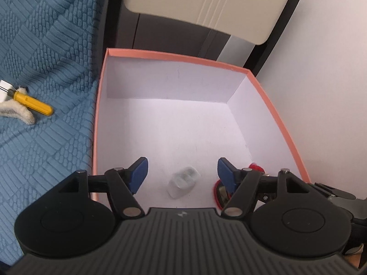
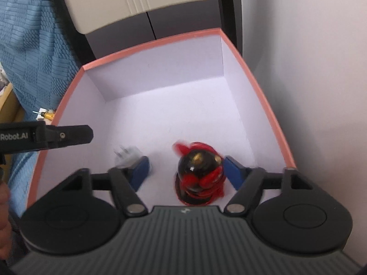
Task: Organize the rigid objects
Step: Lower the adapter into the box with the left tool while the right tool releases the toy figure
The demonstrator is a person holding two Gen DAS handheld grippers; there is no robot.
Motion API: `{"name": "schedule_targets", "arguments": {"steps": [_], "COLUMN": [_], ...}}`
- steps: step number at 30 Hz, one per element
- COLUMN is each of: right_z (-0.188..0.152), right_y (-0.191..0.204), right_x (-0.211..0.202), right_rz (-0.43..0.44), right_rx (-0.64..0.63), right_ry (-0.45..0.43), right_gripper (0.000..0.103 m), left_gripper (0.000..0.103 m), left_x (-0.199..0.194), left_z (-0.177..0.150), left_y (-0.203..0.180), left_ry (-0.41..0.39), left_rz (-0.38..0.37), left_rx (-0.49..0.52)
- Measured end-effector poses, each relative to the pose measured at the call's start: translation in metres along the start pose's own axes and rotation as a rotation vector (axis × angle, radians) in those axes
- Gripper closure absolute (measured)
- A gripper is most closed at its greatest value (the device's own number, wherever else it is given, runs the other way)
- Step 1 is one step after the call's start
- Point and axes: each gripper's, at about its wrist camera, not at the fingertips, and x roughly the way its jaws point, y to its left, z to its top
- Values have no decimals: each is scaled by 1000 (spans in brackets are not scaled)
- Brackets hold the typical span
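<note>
Left tongs (image 1: 182,171) agape over plug (image 1: 183,182) | right tongs (image 2: 187,170) agape around figurine (image 2: 200,174) | left view alone: screwdriver (image 1: 32,103)

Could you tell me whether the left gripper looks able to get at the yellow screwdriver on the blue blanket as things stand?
Probably yes. The left gripper is open and empty over the pink box, and the yellow screwdriver lies exposed on the blue blanket outside the box's left wall, though its tip rests against a white object.

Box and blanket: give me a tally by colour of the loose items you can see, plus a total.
White: 1, the plug adapter in the box.
Red and black: 1, the figurine in the box.
Yellow: 1, the screwdriver on the blanket.
Total: 3
</note>
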Motion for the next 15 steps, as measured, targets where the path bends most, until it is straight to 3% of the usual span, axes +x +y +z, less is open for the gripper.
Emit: {"name": "schedule_targets", "arguments": {"steps": [15], "right_z": [3], "right_y": [47], "right_x": [-83], "right_rz": [22], "right_rx": [-40], "right_ry": [-118], "right_gripper": [28], "left_gripper": [31], "left_x": [-91], "left_z": [-11], "left_y": [18], "left_ry": [-133], "left_rz": [-1], "left_rx": [26]}}
